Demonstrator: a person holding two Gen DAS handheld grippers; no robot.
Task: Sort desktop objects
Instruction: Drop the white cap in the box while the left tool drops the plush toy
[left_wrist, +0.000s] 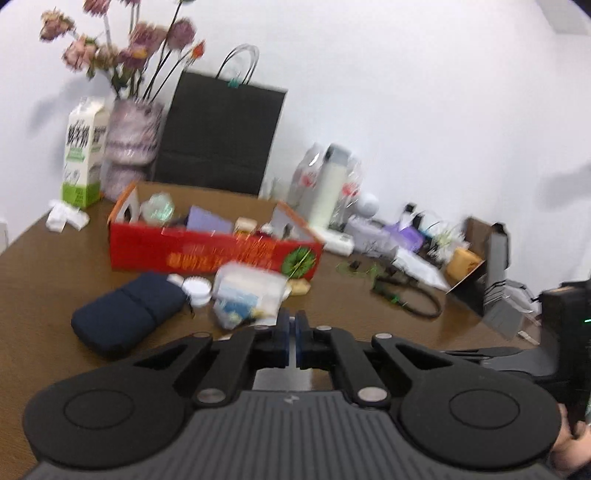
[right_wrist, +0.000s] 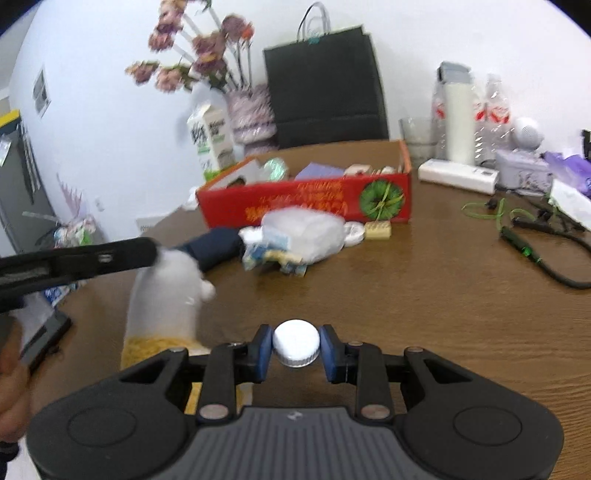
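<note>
The left gripper (left_wrist: 294, 334) has its jaws pressed together with nothing between them, low in the middle of the left wrist view. The right gripper (right_wrist: 295, 345) holds a white bottle cap (right_wrist: 296, 341) between its blue pads, bottom centre of the right wrist view, above the brown desk (right_wrist: 424, 295).

In the left wrist view, a red cardboard box (left_wrist: 207, 251) stands open at centre left. Inside it lie a pale green crinkled packet (left_wrist: 159, 208), a lilac card (left_wrist: 207, 219), a cream block (left_wrist: 245, 223) and some smaller bits too blurred to name. Just in front of the box are a dark blue pouch (left_wrist: 125, 314), a white round lid (left_wrist: 197, 290) and a clear plastic bag (left_wrist: 247, 295) with blue and yellow packs in it. Behind the box, in the upper left, a milk carton (left_wrist: 83, 155) stands beside a vase (left_wrist: 131, 144) holding dried pink flowers (left_wrist: 122, 48), with a black paper bag (left_wrist: 221, 136) next to them.

At the left of the right wrist view, a white blurred bottle (right_wrist: 166, 295) with yellow contents in its bottom stands on the desk, its top just beside the tip of the other gripper's dark finger. A glass tumbler (right_wrist: 417, 138) stands behind the box's right end, with a white bottle (right_wrist: 460, 122) to its right.
</note>
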